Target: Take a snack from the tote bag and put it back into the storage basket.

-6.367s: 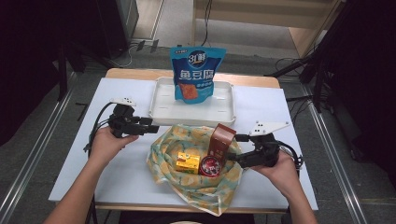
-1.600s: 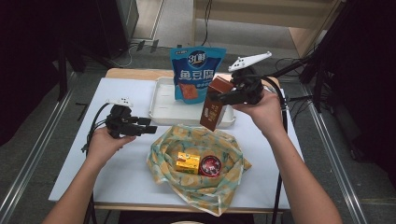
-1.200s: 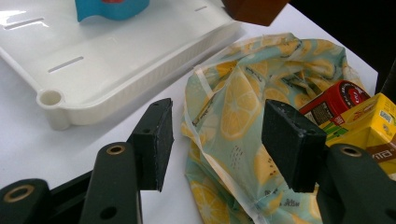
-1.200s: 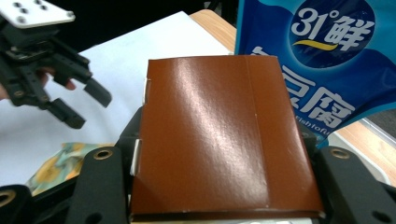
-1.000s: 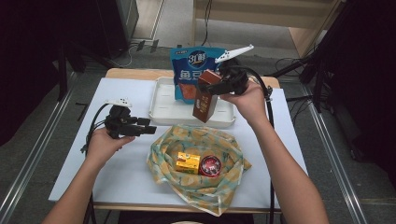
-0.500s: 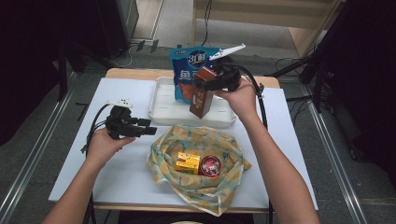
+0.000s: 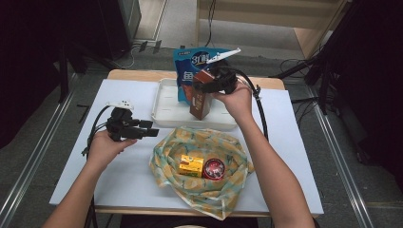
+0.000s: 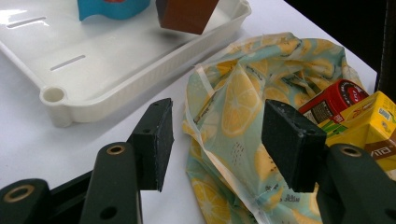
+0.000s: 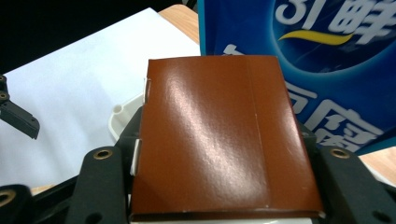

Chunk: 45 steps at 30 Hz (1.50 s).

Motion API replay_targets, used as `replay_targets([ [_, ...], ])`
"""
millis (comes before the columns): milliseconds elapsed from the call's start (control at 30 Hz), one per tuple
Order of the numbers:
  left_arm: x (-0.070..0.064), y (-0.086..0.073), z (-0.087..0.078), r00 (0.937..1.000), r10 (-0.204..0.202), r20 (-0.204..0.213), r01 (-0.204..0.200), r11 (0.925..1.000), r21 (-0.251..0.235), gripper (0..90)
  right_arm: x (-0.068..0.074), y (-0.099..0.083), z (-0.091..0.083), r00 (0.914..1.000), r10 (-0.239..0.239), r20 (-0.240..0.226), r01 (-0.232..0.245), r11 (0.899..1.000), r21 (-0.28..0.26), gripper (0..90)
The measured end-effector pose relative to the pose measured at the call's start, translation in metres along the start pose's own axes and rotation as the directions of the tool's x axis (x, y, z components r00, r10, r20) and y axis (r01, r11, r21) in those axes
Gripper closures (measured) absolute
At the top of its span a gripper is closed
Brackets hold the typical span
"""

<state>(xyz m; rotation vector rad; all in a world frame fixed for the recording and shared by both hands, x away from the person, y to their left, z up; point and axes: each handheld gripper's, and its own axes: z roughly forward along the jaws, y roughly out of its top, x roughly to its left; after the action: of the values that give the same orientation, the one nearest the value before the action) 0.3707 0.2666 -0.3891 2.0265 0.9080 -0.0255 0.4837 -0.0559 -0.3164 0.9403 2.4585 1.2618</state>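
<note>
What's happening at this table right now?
A person is unpacking a lemon-print bag into a white tray. The right claw is shut on a brown carton, holding it over the tray in front of a blue pouch standing there; whether it touches the tray floor is unclear. The left claw hangs open beside the bag, holding nothing. A yellow box and a red can lie in the bag.

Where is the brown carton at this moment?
In the high view the brown carton is held in the right gripper above the white tray, just in front of the blue bag.
</note>
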Motion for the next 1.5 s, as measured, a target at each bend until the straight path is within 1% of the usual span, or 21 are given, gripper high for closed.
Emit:
replay_targets([
  [67, 0.0, 0.0, 0.0, 1.0, -0.001, -0.001, 0.001, 1.0, 0.0, 44.0, 0.0, -0.002, 0.003, 0.9999, 0.01, -0.003, -0.01, 1.0, 0.003, 44.4],
  [100, 0.0, 0.0, 0.0, 1.0, -0.002, 0.0, 0.002, 1.0, 0.001, 44.0, 0.0, -0.003, 0.005, 1.0, 0.005, -0.006, -0.005, 1.0, 0.001, 44.4],
  [133, 0.0, 0.0, 0.0, 1.0, -0.002, -0.001, 0.002, 1.0, 0.003, 44.0, 0.0, -0.004, 0.007, 0.9999, 0.013, -0.008, -0.013, 1.0, 0.003, 44.5],
  [233, 0.0, 0.0, 0.001, 1.0, 0.0, 0.001, 0.0, 1.0, 0.005, 44.0, 0.001, -0.008, 0.01, 0.9998, 0.014, -0.01, -0.014, 1.0, 0.009, 44.4],
  [333, 0.0, 0.0, 0.001, 1.0, 0.001, 0.001, -0.001, 1.0, 0.006, 44.0, 0.001, -0.012, 0.012, 0.9999, 0.011, -0.003, -0.011, 1.0, 0.006, 44.4],
  [433, 0.001, 0.0, 0.0, 1.0, -0.002, -0.001, 0.002, 1.0, 0.004, 44.0, 0.001, -0.018, 0.015, 0.9999, 0.016, -0.002, -0.016, 1.0, 0.015, 44.5],
  [500, 0.001, 0.0, 0.0, 1.0, -0.001, -0.002, 0.001, 1.0, 0.003, 44.0, 0.001, -0.021, 0.016, 0.9999, 0.012, 0.001, -0.012, 1.0, 0.007, 44.5],
  [667, 0.001, -0.001, 0.0, 1.0, -0.003, -0.002, 0.003, 1.0, 0.004, 44.0, 0.0, -0.026, 0.013, 1.0, 0.009, -0.003, -0.009, 1.0, -0.014, 44.6],
  [833, 0.001, -0.001, 0.0, 1.0, -0.002, -0.001, 0.002, 1.0, 0.007, 44.0, -0.002, -0.033, 0.007, 0.9998, 0.02, -0.005, -0.02, 0.999, -0.031, 44.7],
  [967, 0.001, -0.001, 0.0, 1.0, -0.001, -0.001, 0.001, 1.0, 0.006, 44.0, -0.003, -0.038, 0.002, 0.9997, 0.023, -0.005, -0.024, 0.999, -0.028, 44.8],
  [1000, 0.001, -0.001, 0.0, 1.0, -0.002, -0.001, 0.002, 1.0, 0.006, 44.0, -0.003, -0.039, 0.001, 0.9999, 0.016, -0.004, -0.017, 0.999, -0.03, 44.8],
  [1167, 0.001, -0.001, 0.001, 1.0, -0.003, -0.001, 0.003, 1.0, 0.007, 44.0, -0.003, -0.045, -0.006, 0.9999, 0.013, 0.002, -0.013, 0.999, -0.029, 44.9],
  [1500, 0.001, -0.001, 0.001, 1.0, -0.003, 0.006, 0.003, 1.0, 0.01, 44.0, -0.007, -0.059, -0.017, 0.9995, 0.032, 0.003, -0.032, 0.999, -0.034, 45.0],
])
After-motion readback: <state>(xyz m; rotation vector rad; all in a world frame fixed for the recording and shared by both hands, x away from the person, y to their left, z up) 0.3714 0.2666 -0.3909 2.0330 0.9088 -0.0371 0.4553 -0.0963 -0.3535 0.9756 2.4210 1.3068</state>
